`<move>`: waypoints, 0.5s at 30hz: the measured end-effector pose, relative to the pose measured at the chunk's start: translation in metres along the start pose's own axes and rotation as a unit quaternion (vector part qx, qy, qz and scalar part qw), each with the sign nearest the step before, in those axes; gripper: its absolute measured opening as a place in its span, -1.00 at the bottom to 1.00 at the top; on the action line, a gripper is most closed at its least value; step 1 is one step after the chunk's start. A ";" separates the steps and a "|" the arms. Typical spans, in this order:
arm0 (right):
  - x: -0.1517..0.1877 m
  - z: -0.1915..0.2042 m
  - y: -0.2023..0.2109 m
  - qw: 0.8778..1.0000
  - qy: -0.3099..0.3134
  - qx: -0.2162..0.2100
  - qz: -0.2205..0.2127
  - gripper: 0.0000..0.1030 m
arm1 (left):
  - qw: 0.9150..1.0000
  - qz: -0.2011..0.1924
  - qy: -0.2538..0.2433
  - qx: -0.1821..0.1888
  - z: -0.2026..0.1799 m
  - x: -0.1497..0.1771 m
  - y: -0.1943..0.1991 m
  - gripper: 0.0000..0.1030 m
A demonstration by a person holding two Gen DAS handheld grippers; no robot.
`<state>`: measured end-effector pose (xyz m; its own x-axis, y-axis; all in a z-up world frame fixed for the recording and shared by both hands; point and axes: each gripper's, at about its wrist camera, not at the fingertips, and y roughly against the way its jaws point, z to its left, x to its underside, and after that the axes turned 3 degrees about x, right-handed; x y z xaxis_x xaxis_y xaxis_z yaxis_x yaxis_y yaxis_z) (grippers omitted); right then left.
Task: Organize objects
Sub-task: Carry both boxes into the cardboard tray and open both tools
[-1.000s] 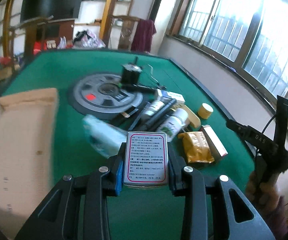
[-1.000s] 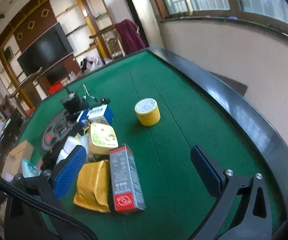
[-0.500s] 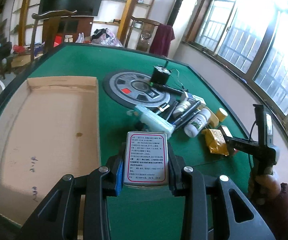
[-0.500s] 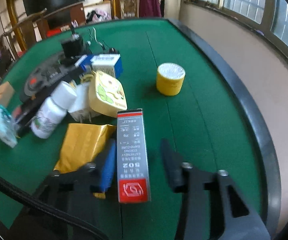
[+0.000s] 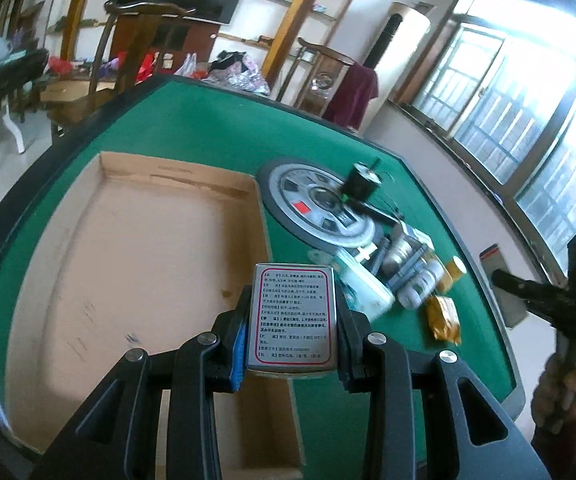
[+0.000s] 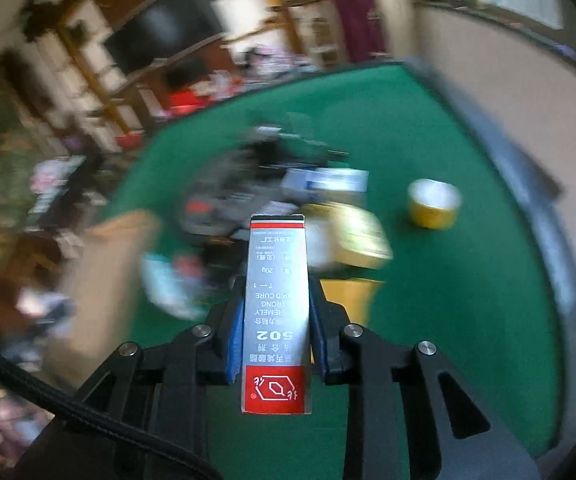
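**Both grippers carry a small box toward the cardboard tray**

The left gripper [image 5: 291,322] has its fingers clamped on the two long sides of a flat silver box [image 5: 291,316] with a red-bordered label of printed text. The box stands up out of the fingers, label toward the camera. It hangs over the near right edge of an open cardboard tray [image 5: 136,248], which lies on the left part of the green table [image 5: 216,136]. Holding it there suggests the tray is where sorted items go, and this box looks ready to be set inside.

The right gripper [image 6: 275,330] is closing its blue pads [image 6: 235,344] onto a narrow silver and red glue box [image 6: 276,312] marked 502. The pads already press both long sides, and the box appears lifted clear of the felt.

Beyond the fingers, the unsorted pile [image 5: 400,272] sits near the table's right edge: white bottles, a yellow packet, a blue and white carton. A round yellow tin [image 6: 434,204] stands apart, closer to the right rim. A grey weight plate [image 5: 320,208] lies just past the tray's far right corner. The right wrist view is blurred.
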<state>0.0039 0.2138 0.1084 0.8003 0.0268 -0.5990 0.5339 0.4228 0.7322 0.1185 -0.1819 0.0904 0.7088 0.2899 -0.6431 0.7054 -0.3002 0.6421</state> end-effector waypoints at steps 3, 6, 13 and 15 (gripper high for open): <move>-0.021 0.045 -0.016 0.996 0.001 -0.085 0.028 -0.52 | 1.000 0.002 0.001 -0.030 0.018 -0.027 -0.010 -0.42; -0.039 0.096 -0.052 0.989 0.009 -0.135 0.065 -0.52 | 0.999 0.015 0.014 -0.041 0.039 -0.045 -0.024 -0.42; -0.051 0.185 -0.163 0.985 0.027 -0.109 0.130 -0.51 | 0.995 0.038 0.063 -0.061 0.087 -0.071 -0.072 -0.42; -0.049 0.192 -0.183 0.985 0.022 -0.098 0.142 -0.51 | 0.994 0.047 0.074 -0.064 0.097 -0.075 -0.085 -0.42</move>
<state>-0.0801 -0.0388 0.0659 0.8947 0.2063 -0.3962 0.2244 0.5592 0.7980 0.0046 -0.2663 0.0438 0.7579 0.4002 -0.5153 0.6244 -0.2160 0.7507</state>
